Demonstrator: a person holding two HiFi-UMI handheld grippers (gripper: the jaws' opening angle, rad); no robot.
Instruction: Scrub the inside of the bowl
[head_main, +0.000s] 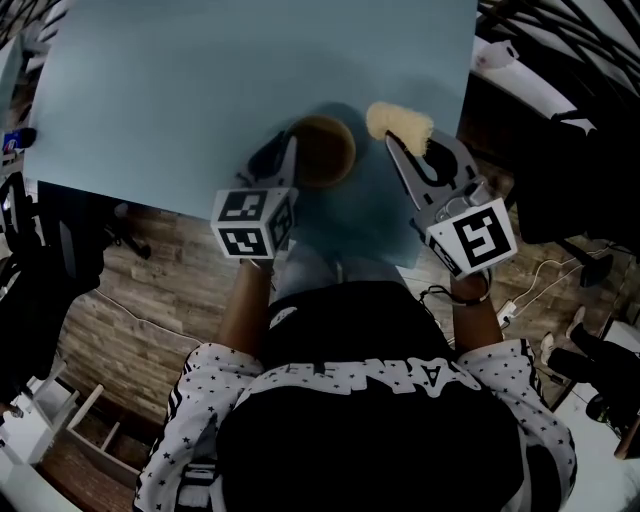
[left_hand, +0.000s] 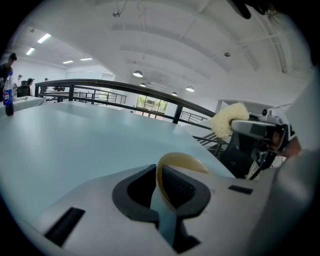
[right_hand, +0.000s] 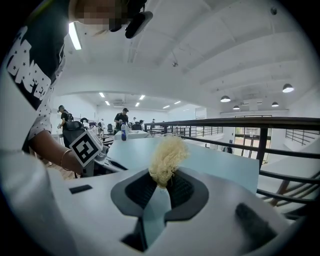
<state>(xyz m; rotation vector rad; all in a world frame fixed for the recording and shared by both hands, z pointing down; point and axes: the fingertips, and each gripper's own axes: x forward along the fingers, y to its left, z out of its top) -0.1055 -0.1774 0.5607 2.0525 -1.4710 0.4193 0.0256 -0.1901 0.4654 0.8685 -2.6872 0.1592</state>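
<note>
Between right tongs (right_hand: 161, 186), fluffy fibrous scrubber (right_hand: 167, 156)

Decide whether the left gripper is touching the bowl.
Touching. The left gripper view shows the left gripper clamped on the rim of the bowl.

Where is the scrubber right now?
In the head view, the scrubber is pinched in the right claw, just right of the bowl.

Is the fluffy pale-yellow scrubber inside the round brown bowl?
No, the right claw holds the fluffy pale-yellow scrubber beside the round brown bowl, outside its rim.
</note>
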